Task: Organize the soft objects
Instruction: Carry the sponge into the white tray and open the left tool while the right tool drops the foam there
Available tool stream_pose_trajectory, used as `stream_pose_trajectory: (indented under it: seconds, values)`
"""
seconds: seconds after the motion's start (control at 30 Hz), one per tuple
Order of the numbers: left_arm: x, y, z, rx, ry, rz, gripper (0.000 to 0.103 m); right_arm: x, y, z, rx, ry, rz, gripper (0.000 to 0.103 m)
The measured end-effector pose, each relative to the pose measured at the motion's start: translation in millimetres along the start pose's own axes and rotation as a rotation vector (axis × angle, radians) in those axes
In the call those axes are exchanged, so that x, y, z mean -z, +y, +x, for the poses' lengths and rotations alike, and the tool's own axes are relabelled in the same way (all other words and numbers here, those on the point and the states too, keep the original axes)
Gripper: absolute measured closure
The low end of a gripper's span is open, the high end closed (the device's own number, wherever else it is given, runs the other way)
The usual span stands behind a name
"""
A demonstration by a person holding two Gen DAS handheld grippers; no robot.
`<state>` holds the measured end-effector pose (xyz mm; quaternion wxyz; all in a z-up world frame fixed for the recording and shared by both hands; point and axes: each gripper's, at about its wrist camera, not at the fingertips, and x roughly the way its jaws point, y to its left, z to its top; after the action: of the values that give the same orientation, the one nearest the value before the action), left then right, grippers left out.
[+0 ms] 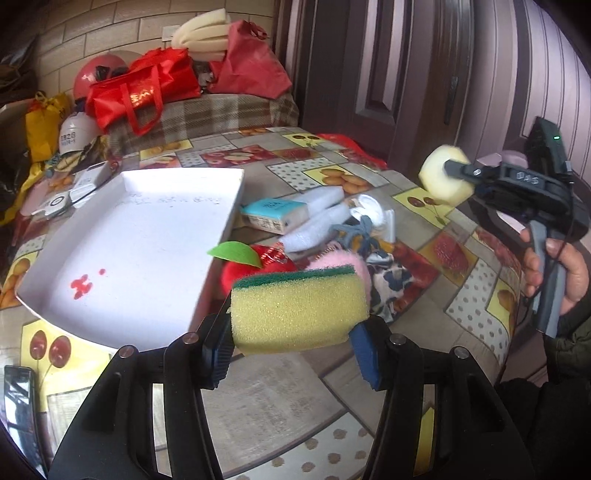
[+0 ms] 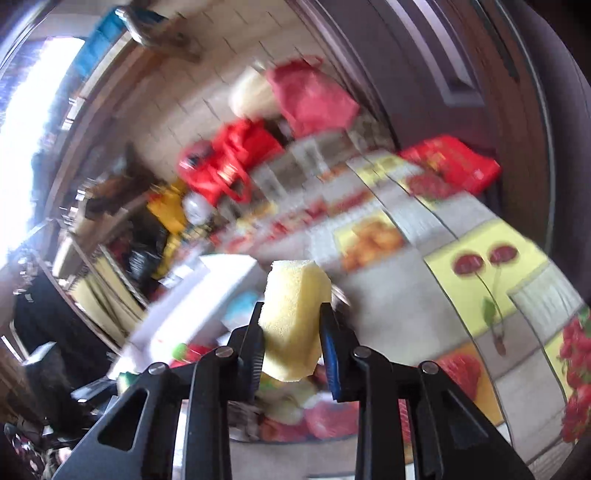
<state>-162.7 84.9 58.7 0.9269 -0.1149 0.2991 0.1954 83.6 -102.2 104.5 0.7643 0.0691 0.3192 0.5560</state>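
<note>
My left gripper (image 1: pixel 291 332) is shut on a yellow sponge with a green scouring top (image 1: pixel 299 306), held above the table. My right gripper (image 2: pixel 291 325) is shut on a pale yellow foam piece (image 2: pixel 293 317); in the left wrist view that foam piece (image 1: pixel 441 175) hangs in the air at the right, with a hand (image 1: pixel 557 269) on the gripper's handle. A white tray (image 1: pixel 140 254) lies on the table to the left. Beside it sit a red plush apple with a green leaf (image 1: pixel 255 264), a pink plush (image 1: pixel 340 262) and white foam strips (image 1: pixel 317 218).
A teal-and-white box (image 1: pixel 275 214), patterned cloth (image 1: pixel 388 280) and a white cup (image 1: pixel 369 208) lie in the pile. Red bags (image 1: pixel 147 88) and cream foam (image 1: pixel 203 33) sit on a plaid-covered surface behind. A phone (image 1: pixel 18 406) lies at the near left. A dark door (image 1: pixel 369 74) stands behind.
</note>
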Motion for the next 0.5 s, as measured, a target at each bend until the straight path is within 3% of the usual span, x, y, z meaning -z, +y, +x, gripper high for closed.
stream_pose_trajectory:
  seconds: [0.27, 0.5]
  values:
    - [-10, 21, -12, -0.098, -0.039, -0.044, 0.048, -17, 72, 7, -0.119, -0.01, -0.221, 0.076]
    - [-25, 47, -24, -0.204, -0.073, -0.079, 0.048, -13, 104, 32, -0.214, 0.044, -0.261, 0.076]
